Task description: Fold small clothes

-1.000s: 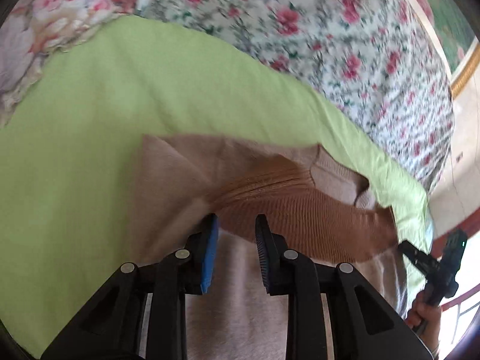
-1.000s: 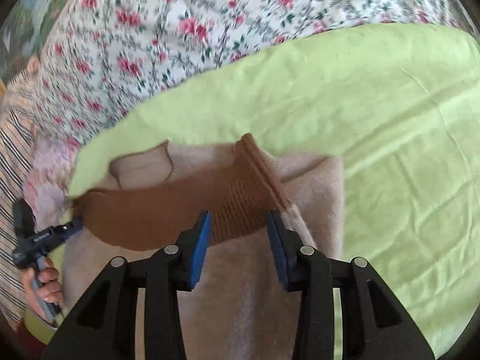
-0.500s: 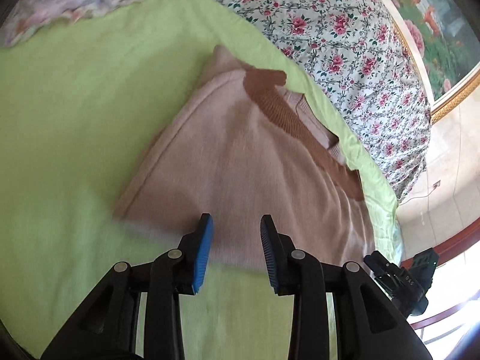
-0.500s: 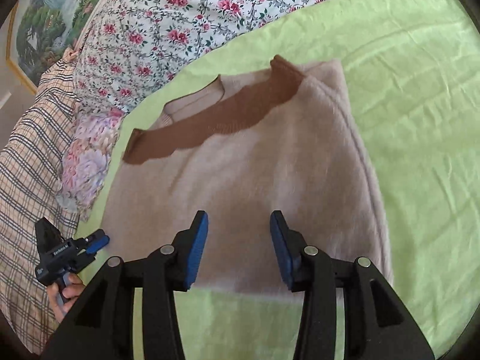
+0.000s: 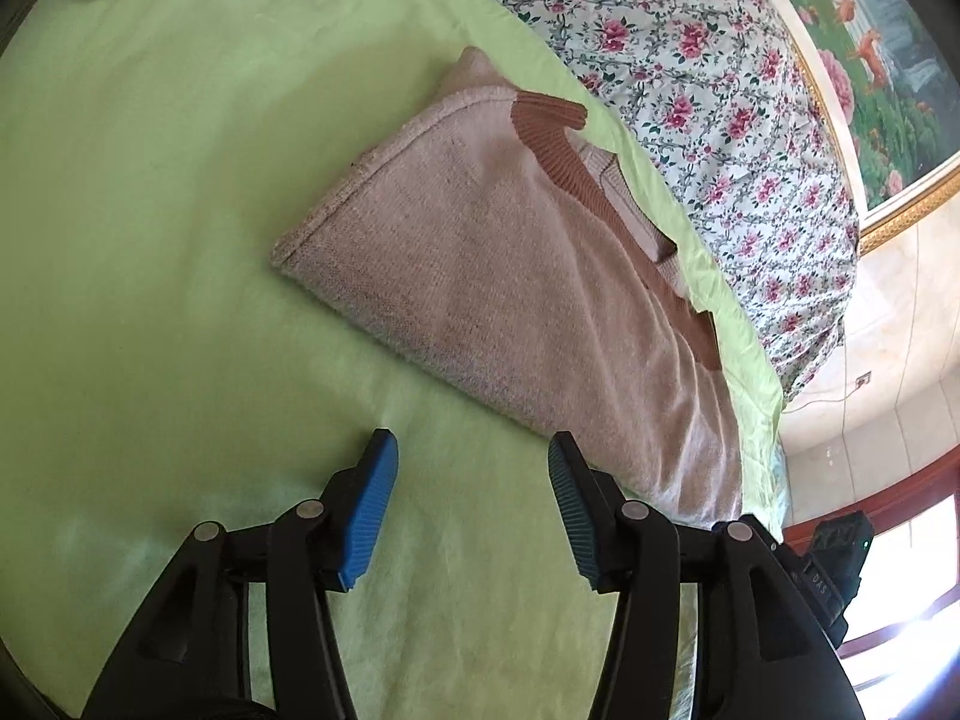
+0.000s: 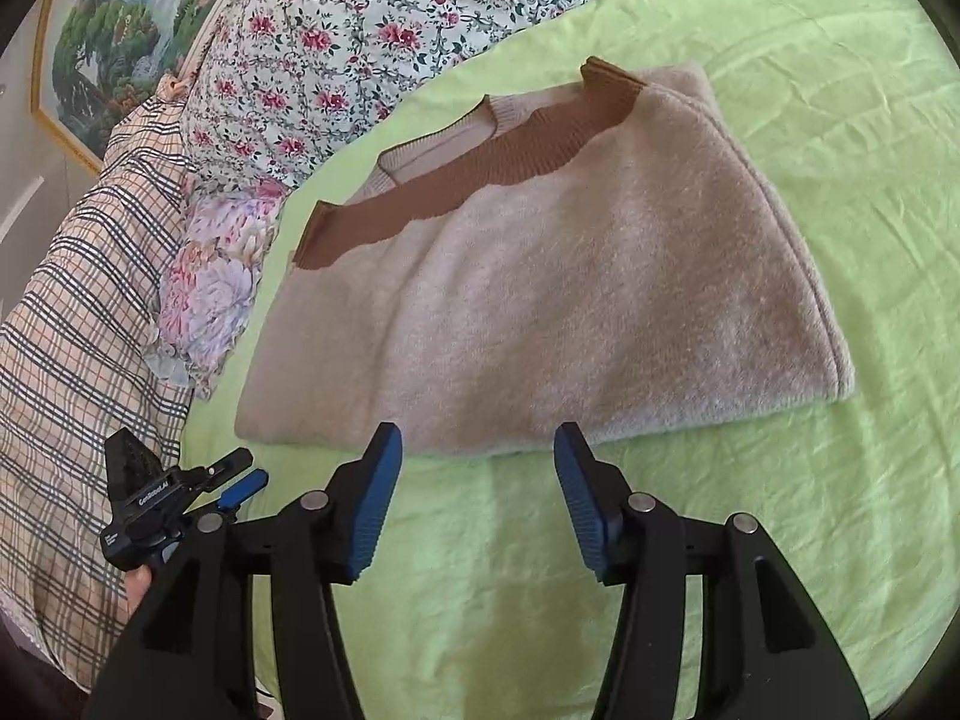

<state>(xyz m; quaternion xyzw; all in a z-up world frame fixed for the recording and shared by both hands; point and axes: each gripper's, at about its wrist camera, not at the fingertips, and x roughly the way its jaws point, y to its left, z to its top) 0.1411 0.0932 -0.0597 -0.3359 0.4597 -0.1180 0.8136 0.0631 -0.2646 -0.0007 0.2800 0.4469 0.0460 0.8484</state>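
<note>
A beige knit sweater (image 5: 516, 276) with a brown ribbed hem band (image 5: 558, 144) lies folded flat on the lime-green sheet (image 5: 150, 210). It also shows in the right wrist view (image 6: 540, 300), with the brown band (image 6: 480, 180) across its far side near the neckline. My left gripper (image 5: 471, 450) is open and empty, just short of the sweater's near edge. My right gripper (image 6: 477, 441) is open and empty, at the sweater's near folded edge. The left gripper also shows at the lower left of the right wrist view (image 6: 180, 492).
A floral quilt (image 5: 690, 60) lies behind the sweater. A plaid cloth (image 6: 72, 300) and a floral pillow (image 6: 210, 276) lie to the left in the right wrist view. A framed painting (image 5: 870, 60) hangs on the wall. The bed edge (image 5: 774, 420) is at the right.
Both grippers let go of the brown hem band and pulled back toward me. Their jaws have opened wider. The sweater now lies folded in half.
</note>
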